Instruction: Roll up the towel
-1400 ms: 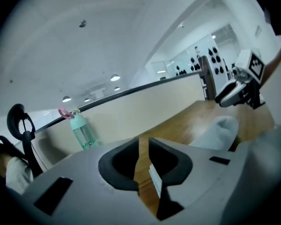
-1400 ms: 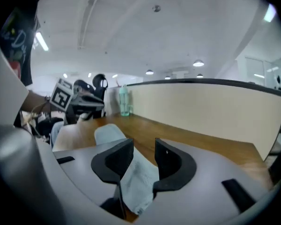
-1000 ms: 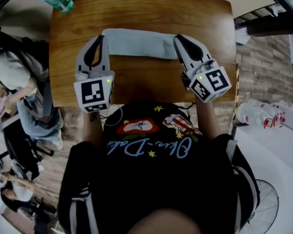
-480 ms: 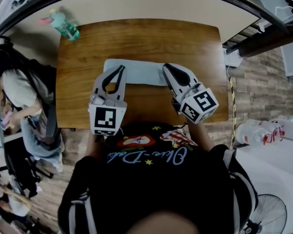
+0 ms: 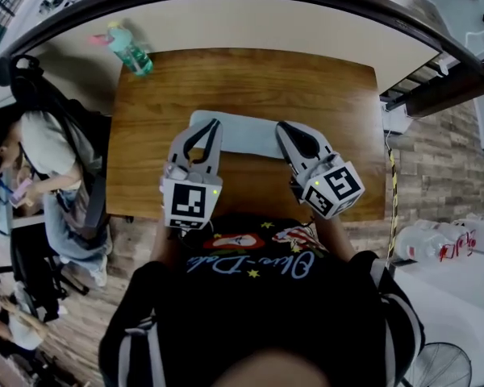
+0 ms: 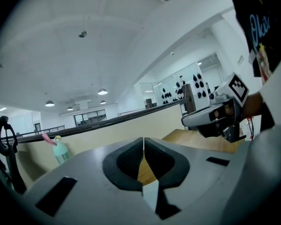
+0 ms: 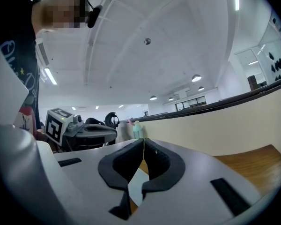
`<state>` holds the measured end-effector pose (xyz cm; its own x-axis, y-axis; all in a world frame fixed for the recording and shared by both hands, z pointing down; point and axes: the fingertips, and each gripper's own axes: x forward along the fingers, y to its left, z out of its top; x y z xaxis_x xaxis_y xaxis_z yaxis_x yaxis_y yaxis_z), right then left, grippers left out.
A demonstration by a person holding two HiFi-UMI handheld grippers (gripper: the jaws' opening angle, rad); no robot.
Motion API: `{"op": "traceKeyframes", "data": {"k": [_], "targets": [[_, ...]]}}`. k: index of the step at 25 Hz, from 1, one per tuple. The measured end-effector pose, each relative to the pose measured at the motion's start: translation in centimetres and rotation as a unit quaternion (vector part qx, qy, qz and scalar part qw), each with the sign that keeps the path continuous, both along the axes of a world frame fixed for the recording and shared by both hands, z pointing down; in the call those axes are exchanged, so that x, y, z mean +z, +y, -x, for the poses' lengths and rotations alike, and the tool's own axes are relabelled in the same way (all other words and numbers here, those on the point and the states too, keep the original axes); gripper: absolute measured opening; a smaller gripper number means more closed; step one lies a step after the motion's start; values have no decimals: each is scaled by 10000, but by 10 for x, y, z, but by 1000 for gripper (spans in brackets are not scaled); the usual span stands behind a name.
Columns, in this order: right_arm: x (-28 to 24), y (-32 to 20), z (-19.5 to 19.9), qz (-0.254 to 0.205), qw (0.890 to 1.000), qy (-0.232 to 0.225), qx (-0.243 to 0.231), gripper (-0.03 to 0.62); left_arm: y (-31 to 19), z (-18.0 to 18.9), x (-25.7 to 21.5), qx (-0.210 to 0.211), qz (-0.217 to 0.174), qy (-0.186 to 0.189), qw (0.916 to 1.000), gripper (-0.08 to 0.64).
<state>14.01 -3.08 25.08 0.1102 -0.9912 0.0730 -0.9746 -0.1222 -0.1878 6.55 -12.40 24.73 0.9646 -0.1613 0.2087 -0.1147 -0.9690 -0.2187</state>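
Over table (image 5: 323,79) middle: left gripper (image 5: 215,124), right gripper (image 5: 284,128) jaws clamp towel (image 5: 247,132) near edge; open wood beyond.

I'm looking down on a brown wooden table (image 5: 323,95) with a pale towel (image 5: 242,133) lying across its middle, long side running left to right (a green bottle (image 5: 131,48) stands right at the far left corner, and I can't tell whether it's on the wood).
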Motion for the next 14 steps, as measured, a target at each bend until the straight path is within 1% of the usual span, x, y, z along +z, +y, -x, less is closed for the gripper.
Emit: {"op": "traceKeyframes", "data": {"k": [2,6,10,14], "targets": [[1,0,0,8,10000,20,13,5,-1,1,0,-16,-47,-44,10000,11],[1,-2,1,15,10000,46,-17,5,-4,2,1,-103,-52,-9,9999,11],[1,-1,0,2,10000,46,-41,5,-2,2,3,-123,-118,-112,9998,11],[1,2,-3,16,10000,54,-25,5,-1,-2,3,-122,-76,-119,9998,11]]}}
